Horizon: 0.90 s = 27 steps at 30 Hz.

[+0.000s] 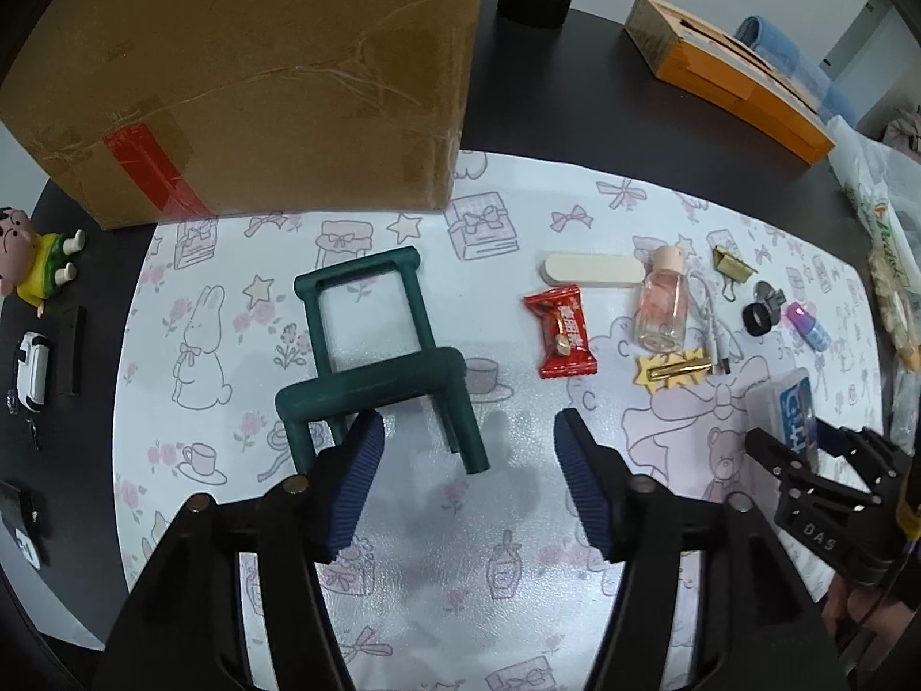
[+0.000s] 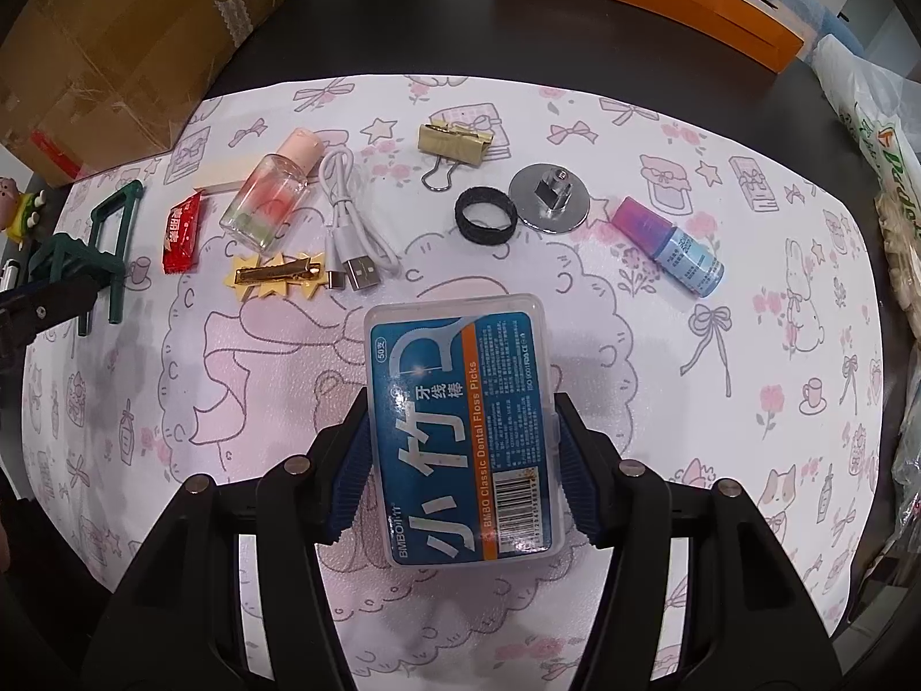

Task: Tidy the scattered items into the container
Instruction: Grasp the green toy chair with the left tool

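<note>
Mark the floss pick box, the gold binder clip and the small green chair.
floss pick box (image 2: 463,432), right wrist view, on its blue label.
gold binder clip (image 2: 455,141), right wrist view, on the gold body.
small green chair (image 1: 374,380), left wrist view, on the seat.

Floss box (image 2: 460,432): clear glossy plastic, printed paper label. Gripper pads (image 2: 578,489): ribbed blue rubber-like. Mat (image 2: 633,345): finely textured, slight sheen. Cardboard box (image 1: 247,69): matt brown, taped seams. Binder clip (image 2: 452,141): shiny gold metal. Candy wrapper (image 1: 559,331): glossy foil. Toy chair (image 1: 374,357): matt green.
</note>
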Tool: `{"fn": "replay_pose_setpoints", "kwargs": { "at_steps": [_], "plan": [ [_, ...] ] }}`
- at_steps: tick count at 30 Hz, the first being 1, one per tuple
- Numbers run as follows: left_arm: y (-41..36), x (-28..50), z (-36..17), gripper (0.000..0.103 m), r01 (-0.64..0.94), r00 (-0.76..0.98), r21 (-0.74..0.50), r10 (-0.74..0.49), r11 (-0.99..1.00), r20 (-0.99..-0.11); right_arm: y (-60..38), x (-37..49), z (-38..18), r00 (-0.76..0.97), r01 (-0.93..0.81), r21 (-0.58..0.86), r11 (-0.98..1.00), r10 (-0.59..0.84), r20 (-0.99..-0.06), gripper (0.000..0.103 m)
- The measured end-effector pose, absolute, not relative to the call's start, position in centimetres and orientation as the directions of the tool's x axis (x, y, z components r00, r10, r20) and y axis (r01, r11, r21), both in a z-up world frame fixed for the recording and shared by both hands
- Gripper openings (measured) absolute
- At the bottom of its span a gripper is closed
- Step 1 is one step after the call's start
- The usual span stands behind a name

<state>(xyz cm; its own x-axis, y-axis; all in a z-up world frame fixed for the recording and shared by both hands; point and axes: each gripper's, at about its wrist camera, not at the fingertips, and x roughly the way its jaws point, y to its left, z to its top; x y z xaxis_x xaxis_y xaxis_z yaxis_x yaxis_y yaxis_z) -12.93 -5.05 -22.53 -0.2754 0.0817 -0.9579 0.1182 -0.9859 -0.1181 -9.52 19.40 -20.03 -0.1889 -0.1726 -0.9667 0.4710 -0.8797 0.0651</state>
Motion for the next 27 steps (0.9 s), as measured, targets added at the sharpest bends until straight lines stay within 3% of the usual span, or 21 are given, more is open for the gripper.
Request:
{"fn": "replay_pose_setpoints", "kwargs": {
  "at_steps": [12,13,15,16,17,27],
  "plan": [
    [-6.6,-15.2,-22.6,0.06,0.214,-0.154,-0.171,0.139,-0.962,-0.978,20.2,-8.0,-18.6,-0.186,0.472,0.079,-0.878,-0.187,-0.965,0.06],
    [-6.7,-15.4,-22.6,0.057,0.219,-0.149,-0.168,0.137,-0.961,-0.979,20.3,-7.9,-18.5,-0.187,0.472,0.079,-0.878,-0.188,-0.964,0.06],
    [-6.8,-15.4,-22.7,0.033,0.229,-0.142,-0.167,0.136,-0.959,-0.98,20.4,-7.6,-18.3,-0.187,0.472,0.08,-0.878,-0.189,-0.964,0.06],
    [-6.9,-15.5,-22.8,0.016,0.235,-0.135,-0.168,0.139,-0.957,-0.981,20.4,-7.5,-18.2,-0.187,0.472,0.081,-0.878,-0.189,-0.964,0.06],
    [-6.9,-15.5,-22.9,0.01,0.235,-0.129,-0.178,0.151,-0.955,-0.98,20.4,-7.4,-18.2,-0.187,0.472,0.081,-0.878,-0.19,-0.964,0.06],
    [-6.5,-14.8,-22.7,0.008,0.211,-0.139,-0.166,0.139,-0.963,-0.981,21.7,-3.8,-16.2,-0.194,0.482,0.079,-0.873,-0.194,-0.962,0.06]
  ]
}}
